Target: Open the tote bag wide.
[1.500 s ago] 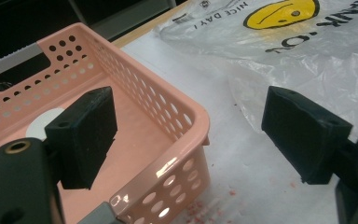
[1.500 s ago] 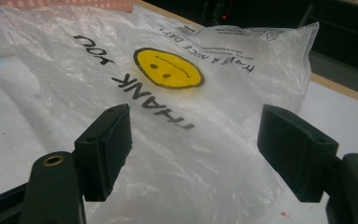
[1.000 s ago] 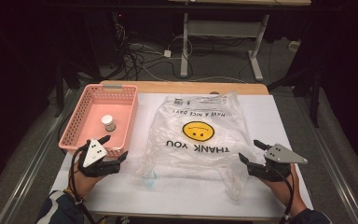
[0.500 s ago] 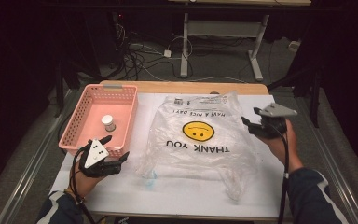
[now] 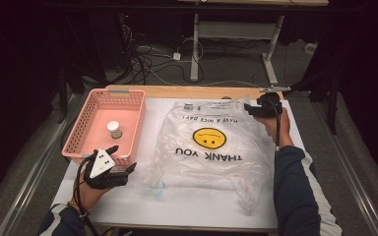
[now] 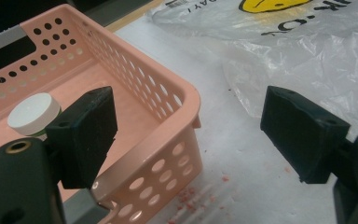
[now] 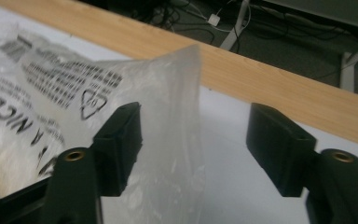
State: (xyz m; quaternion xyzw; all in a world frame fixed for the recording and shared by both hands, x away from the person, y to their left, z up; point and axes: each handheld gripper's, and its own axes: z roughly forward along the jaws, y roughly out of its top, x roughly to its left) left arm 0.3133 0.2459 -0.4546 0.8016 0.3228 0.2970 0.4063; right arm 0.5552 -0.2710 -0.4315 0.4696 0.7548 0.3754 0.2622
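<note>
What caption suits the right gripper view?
Open right claw straddles the far corner of the clear plastic bag on the white table.

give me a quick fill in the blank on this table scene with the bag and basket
The small white-capped jar stands inside the ____ perforated plastic basket.
The face printed on the clear plastic bag is coloured ____.
The large words beside that face read THANK ____.
The right gripper is at the bag's far corner with its jaws ____.

Missing words: pink; yellow; YOU; open
</note>
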